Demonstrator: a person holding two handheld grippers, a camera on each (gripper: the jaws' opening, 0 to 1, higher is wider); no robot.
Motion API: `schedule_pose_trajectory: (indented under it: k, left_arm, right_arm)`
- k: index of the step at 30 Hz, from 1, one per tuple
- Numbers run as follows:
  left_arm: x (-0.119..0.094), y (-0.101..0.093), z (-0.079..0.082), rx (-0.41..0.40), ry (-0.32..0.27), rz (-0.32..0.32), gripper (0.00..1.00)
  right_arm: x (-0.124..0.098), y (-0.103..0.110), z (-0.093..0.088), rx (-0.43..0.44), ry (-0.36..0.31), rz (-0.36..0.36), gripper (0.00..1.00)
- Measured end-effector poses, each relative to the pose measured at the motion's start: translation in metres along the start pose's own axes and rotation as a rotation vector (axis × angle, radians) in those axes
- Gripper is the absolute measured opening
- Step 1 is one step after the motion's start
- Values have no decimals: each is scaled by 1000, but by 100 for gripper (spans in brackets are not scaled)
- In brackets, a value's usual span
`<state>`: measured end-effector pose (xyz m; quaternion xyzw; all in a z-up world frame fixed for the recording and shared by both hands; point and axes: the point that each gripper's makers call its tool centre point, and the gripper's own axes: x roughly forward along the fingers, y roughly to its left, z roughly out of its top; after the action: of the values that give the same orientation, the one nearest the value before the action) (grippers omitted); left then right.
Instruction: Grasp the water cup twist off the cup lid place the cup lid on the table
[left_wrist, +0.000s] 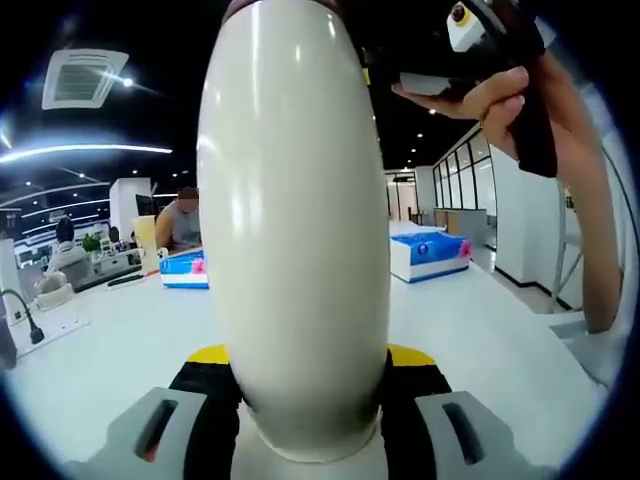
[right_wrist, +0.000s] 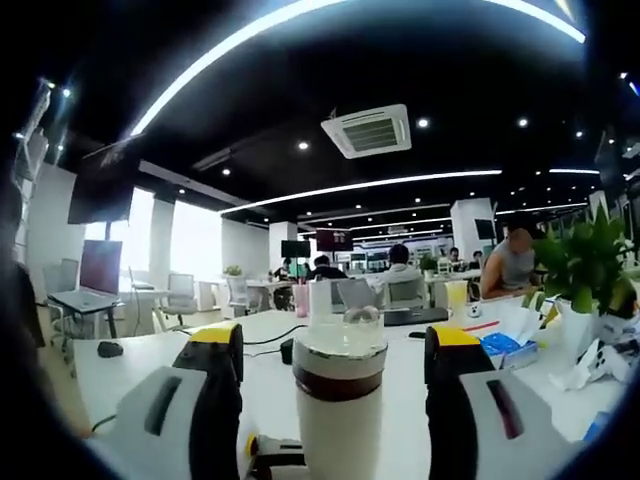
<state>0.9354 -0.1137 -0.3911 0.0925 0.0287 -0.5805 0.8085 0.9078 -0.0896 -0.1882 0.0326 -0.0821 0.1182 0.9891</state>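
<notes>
The water cup (left_wrist: 295, 220), cream and rounded, stands upright between my left gripper's (left_wrist: 312, 356) jaws, which are shut on its lower body. A dark brown band rings its top end. In the right gripper view the cup (right_wrist: 338, 420) shows that brown band, a silver-rimmed lid (right_wrist: 340, 352) and a clear knob on top. My right gripper (right_wrist: 335, 340) is open, with one jaw on each side of the lid and a gap to each. In the left gripper view the right gripper (left_wrist: 490, 40) hangs at the upper right in a person's hand (left_wrist: 500, 95).
The white table (left_wrist: 480, 340) stretches ahead with two blue-and-white boxes (left_wrist: 430, 252) on it. In the right gripper view a potted plant (right_wrist: 588, 265) and crumpled tissues (right_wrist: 590, 365) sit at the right, and a laptop (right_wrist: 95, 280) at the left. People sit at desks behind.
</notes>
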Motion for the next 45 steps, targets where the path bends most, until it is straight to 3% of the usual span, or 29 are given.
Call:
schedule_pose_trajectory:
  k: [10,19,37,40,45]
  left_arm:
    - [0,0,0,6,3,0,56]
    - [0,-1,0,11,7,0,56]
    - [1,-2,-2,24,15,0,56]
    - [1,-2,-2,26,16,0,56]
    - [1,-2,-3,29,18,0,56]
  right_arm:
    - [7,3,-12,20,31,-2,72]
    - [10,4,-11,25,41,6,70]
    - [9,1,-17,32,63,1,52]
    - [8,-2,-17,8,66,-8,45]
    - [8,-3,-18,9,66,-3,45]
